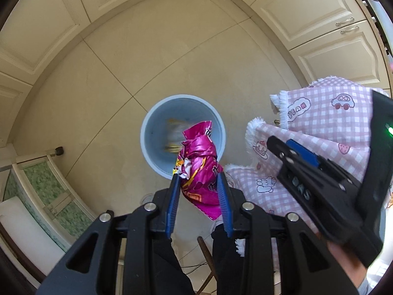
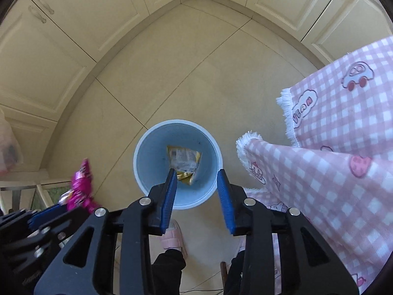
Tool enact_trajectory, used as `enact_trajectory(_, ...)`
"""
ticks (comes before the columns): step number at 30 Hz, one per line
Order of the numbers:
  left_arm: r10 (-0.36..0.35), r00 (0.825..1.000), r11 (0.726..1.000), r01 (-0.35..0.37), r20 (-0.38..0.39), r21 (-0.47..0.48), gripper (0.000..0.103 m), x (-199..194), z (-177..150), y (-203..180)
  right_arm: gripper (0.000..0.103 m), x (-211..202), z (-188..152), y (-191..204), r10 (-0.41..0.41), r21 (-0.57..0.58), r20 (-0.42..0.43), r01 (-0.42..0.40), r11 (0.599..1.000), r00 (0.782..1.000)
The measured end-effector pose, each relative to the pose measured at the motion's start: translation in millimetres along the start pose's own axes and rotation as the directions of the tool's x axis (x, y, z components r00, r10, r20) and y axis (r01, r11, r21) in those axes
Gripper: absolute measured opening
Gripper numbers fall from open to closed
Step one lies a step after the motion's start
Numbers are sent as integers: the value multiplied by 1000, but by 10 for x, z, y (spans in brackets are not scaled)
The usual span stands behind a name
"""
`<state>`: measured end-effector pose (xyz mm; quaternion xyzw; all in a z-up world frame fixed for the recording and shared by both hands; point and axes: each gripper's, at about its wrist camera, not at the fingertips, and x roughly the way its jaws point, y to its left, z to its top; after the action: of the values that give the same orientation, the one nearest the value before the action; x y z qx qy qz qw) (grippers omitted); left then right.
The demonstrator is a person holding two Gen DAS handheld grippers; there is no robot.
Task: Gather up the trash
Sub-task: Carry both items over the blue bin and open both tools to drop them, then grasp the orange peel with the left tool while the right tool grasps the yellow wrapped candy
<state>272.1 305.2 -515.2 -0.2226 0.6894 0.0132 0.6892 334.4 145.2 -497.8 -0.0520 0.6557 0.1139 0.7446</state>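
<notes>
Blue pads of my left gripper (image 1: 199, 191) sit closest to the lens, and they are clamped on a crumpled magenta snack bag (image 1: 200, 169), one pad pressed against each side of it. From the left wrist view, the bag stands up between the fingers, its upper end reaching over the near rim of the light blue bin (image 1: 157, 123) on the floor below. From the right wrist view, the same bag appears off to the left, blurred, and lies outside the bin's outline, so I cannot tell whether it hangs directly over the opening.

My right gripper (image 2: 197, 191) is spread apart with nothing between its pads. It hangs above the bin, and the opening shows between the fingers. A yellow and white wrapper (image 2: 184, 162) lies flat on the bin's bottom. In the left wrist view that wrapper shows only as a blur behind the bag.

The bin stands on a beige tiled floor (image 2: 172, 73), apart from the cream cabinet doors (image 2: 61, 49) that line the walls and meet in a corner beyond it. A pink checked cloth (image 2: 331, 159) with cartoon prints and a white fringe drapes down just to the right of the bin, its folded corner close to the rim but not touching it that I can see.

Below the grippers I see dark trouser legs (image 2: 169, 265) and a pink slipper (image 2: 173, 236) on the floor.
</notes>
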Motion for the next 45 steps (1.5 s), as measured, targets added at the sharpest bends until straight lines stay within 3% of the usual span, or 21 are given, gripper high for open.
enact_trajectory(7,-2,1000,1000,2,5,26,34,-26,44,-235,38,-522,-52,-135,9,11,101,-10,1000,995)
enact_trajectory(10,13,1000,1000,-13,25,25,57,-118,46,-320,39,-722,-46,-216,12,11,139,-14,1000,990)
enact_trajectory(19,27,994,997,-34,110,63,57,-714,-93,-845,40,-1361,-140,-695,19,32,225,-27,999,974)
enact_trajectory(26,-45,975,980,1,219,198,62,-1367,-403,-1763,43,-2233,-335,-1380,22,78,345,-52,996,938)
enact_trajectory(32,-117,969,944,40,217,327,62,-1485,-719,-2729,47,-2831,-694,-2188,-58,161,412,-10,987,909)
enact_trajectory(41,-142,983,854,61,119,516,62,-1085,-1212,-3985,48,-2937,-1309,-3416,-147,363,336,16,932,930)
enact_trajectory(45,-139,985,838,63,100,542,62,-875,-1278,-4295,48,-2892,-1497,-3752,-140,406,315,0,914,939)
